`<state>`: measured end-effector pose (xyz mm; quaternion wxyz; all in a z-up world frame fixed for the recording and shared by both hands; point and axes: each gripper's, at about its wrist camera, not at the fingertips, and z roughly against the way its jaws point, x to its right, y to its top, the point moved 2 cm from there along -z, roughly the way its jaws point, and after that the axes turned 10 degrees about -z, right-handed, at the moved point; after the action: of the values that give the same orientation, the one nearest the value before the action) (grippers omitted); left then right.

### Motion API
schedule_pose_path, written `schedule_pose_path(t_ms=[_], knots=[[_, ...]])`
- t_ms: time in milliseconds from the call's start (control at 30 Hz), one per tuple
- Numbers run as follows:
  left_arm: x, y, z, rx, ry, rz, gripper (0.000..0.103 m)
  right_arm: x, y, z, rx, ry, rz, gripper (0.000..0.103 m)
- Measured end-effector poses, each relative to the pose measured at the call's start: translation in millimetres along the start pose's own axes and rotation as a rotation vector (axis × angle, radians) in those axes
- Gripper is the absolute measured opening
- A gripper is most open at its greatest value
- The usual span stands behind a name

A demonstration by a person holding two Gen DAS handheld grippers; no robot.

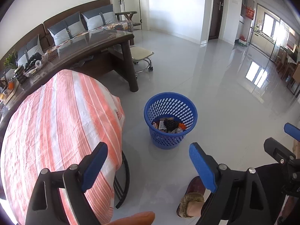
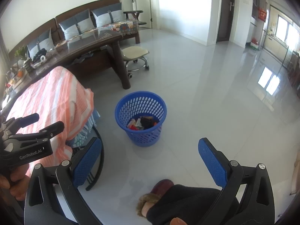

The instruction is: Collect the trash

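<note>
Empty tongs (image 1: 148, 165); blue perforated bin (image 1: 169, 138).

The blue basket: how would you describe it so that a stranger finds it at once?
Look at the pale tiled floor before the dark coffee table. Beside the striped orange cloth stands the blue basket, its perforated wall open at the top, with wrappers inside; nothing else on the floor is blue.

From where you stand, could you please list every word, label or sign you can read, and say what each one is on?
"GenRobot.AI": white lettering on the black body of the left gripper, seen in the right wrist view.
Red hanging sign by the kitchen doorway: it bears marks, too small and blurred to read.
Wrappers in the blue basket: print is visible, too small to read.
Nothing else is legible.
</note>
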<state>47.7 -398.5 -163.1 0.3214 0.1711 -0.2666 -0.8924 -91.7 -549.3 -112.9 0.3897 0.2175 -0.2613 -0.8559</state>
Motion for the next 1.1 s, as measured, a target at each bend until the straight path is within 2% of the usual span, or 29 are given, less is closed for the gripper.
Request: schedule_pose_path(t_ms=[467,1100], knots=[[-6,6,12,0.0,-0.023,0.038,0.09,-14,-19,11,-0.03,0.013,0.024,0.103],[-5,4,8,-0.022,-0.028,0.036,0.09,-12,-22,4,-0.057,0.026,0.019,0.103]])
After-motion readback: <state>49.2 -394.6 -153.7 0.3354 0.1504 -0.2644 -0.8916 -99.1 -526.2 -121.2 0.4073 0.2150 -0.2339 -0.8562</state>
